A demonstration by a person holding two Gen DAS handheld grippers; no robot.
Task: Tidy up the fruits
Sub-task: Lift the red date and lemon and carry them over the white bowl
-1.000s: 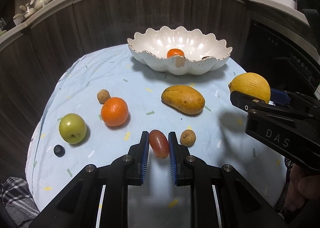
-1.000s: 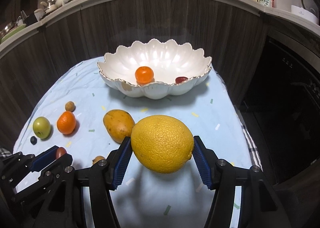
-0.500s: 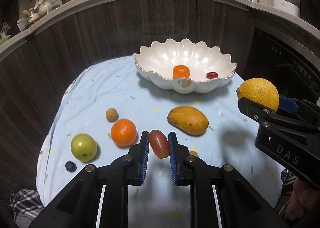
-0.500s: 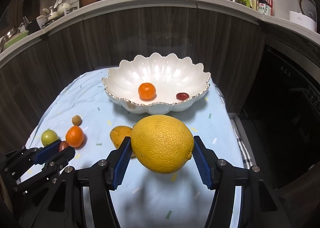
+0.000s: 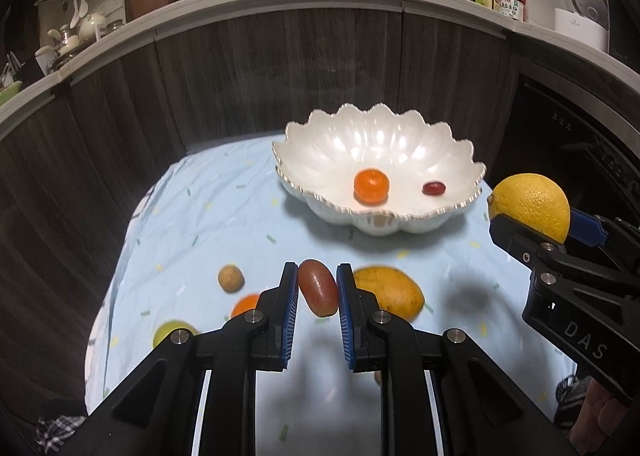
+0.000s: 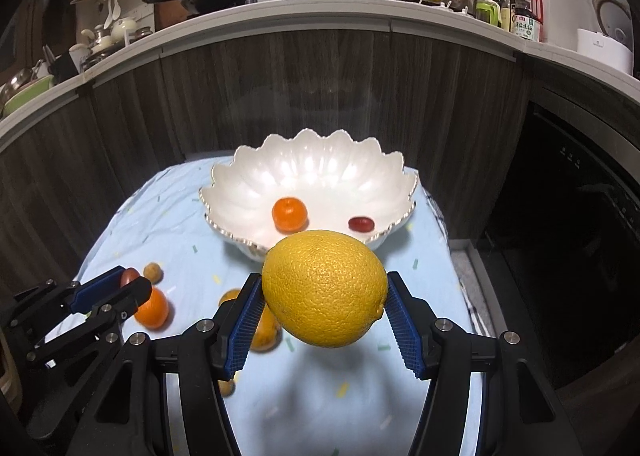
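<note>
Two tongs, "DAS"-marked: left tongs (image 5: 318,290) clenched round red grape (image 5: 318,293); right tongs (image 6: 324,310) round lemon (image 6: 325,288).

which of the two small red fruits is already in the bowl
The red fruit lying in the white bowl, right of the small orange. The other red fruit is clamped in the left claw.

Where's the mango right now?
The mango lies on the blue cloth, in front of the white bowl. In the left wrist view it shows just right of the left gripper, partly hidden by it.
</note>
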